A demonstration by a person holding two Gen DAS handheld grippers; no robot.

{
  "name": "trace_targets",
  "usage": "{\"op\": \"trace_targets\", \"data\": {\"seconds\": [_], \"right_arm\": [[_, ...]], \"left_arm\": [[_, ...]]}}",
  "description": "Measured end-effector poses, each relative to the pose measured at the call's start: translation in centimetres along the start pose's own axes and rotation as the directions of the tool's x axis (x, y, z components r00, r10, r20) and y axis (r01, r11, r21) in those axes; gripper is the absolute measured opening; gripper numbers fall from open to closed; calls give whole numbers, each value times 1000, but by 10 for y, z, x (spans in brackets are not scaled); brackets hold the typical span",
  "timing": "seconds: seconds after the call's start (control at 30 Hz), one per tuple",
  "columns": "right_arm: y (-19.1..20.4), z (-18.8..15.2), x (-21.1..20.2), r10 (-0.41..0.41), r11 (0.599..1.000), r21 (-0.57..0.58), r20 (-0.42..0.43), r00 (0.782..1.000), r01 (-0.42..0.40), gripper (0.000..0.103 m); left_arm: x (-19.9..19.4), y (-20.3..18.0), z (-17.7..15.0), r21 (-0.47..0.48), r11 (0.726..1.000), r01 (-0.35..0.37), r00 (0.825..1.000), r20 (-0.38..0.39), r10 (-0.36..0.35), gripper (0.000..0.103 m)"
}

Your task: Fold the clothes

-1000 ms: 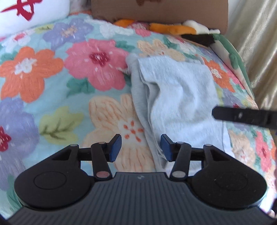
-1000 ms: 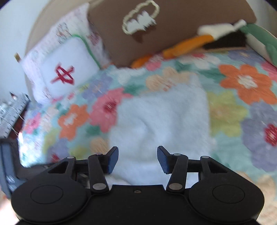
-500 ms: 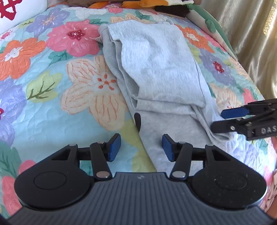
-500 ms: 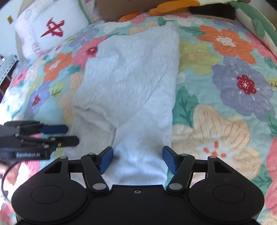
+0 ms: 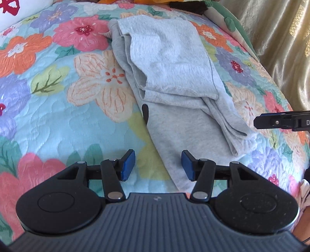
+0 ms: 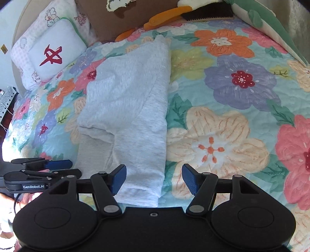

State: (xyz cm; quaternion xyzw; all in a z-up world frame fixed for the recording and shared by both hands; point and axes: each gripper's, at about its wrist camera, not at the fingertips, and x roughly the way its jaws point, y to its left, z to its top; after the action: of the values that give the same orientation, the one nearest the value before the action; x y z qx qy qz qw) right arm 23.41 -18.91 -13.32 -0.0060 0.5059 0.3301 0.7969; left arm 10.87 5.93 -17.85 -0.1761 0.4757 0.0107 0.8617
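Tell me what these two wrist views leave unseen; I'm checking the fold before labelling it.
- Grey garment, near hem: in both views it runs behind the gripper's own body.
- Garment type: folded over itself, so sleeves or legs cannot be told.
- Right gripper, left view: cut by the right edge; only one of its fingers shows.
- Brown cushion, right view: cropped by the top edge.

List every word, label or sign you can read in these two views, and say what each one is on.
"GenRobot.AI": white lettering on the side of the left gripper, seen in the right wrist view.
"D": only the first letter shows, cut off at the frame edge, on the right gripper in the left wrist view.
A red character on the white pillow: a sign I cannot read.
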Motion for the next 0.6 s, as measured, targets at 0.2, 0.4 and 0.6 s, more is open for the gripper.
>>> {"op": "trace_targets", "data": {"seconds": [0.2,0.4,0.6], "right_arm": [[21,1,-32,-88,994,-74,-56,995,84,69],[24,3,-68,58,998,0,-209,976,-59,69],[31,-9,-65,244,968,140,-314,918,-209,69]], "left_arm": [[-49,-8,0,67,998,10,997,-71,-5,56],[-90,-12,4,97,994,50,997,-69,-43,60],[-103,-7,4,-31,984,173,981,-82,-175,60]]}}
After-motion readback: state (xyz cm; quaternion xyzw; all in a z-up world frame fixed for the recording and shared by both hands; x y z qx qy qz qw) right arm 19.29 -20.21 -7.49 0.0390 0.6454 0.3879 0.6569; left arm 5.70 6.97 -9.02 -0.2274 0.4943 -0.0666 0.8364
